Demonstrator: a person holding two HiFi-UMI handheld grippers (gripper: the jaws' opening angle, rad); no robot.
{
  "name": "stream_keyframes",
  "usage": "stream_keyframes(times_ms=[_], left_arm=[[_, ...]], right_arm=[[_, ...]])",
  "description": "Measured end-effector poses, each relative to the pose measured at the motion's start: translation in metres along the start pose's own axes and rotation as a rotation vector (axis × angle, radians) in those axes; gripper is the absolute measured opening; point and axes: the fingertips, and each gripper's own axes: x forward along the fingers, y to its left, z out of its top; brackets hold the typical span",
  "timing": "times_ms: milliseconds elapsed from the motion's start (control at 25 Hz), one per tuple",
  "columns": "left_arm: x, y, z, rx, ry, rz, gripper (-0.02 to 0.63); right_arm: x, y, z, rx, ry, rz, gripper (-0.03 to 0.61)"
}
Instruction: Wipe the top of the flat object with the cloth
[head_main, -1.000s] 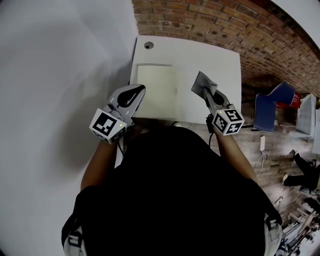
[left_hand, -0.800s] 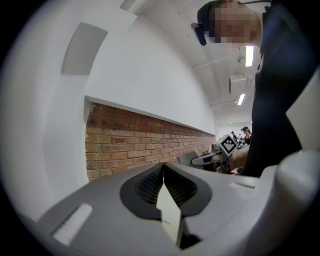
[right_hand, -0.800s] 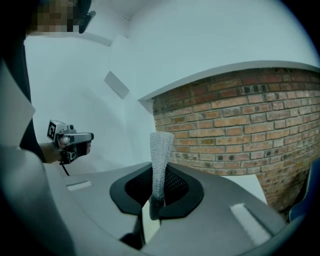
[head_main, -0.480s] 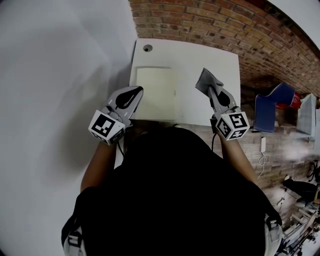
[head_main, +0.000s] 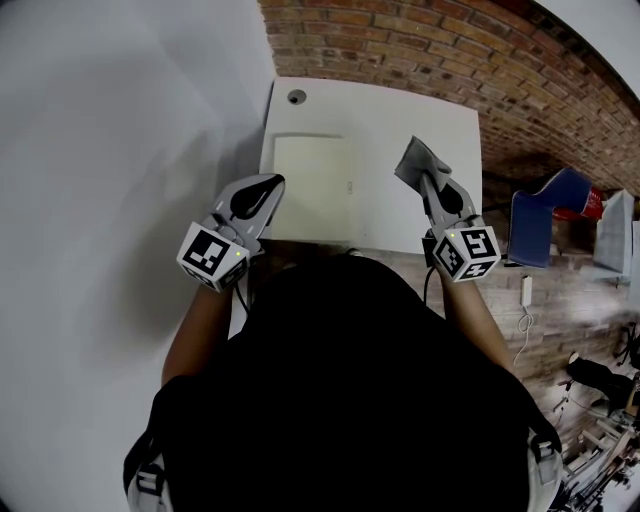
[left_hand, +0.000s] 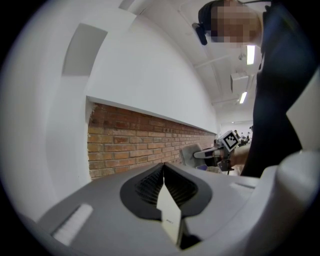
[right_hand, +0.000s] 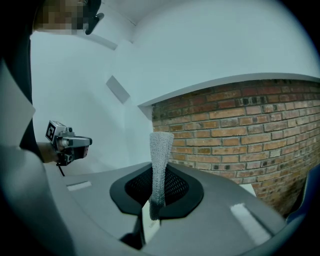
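Two claws held above the white worktop, your right claw pinching the grey cloth upright, your left claw closed and empty, cream flat panel lying on the worktop, cloth to its right.

I have swung my right gripper a little to the right and farther out. The grey knitted cloth pinched in it went along.
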Motion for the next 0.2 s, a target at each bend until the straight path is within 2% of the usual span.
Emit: stream_keyframes(times_ms=[200], left_arm=[[0.0014,-0.0014,-0.0025,-0.032,-0.007,0.0,0.002]], right_arm=[[0.0,-0.0014,0.0062,0.004,-0.011,-0.002,0.011]])
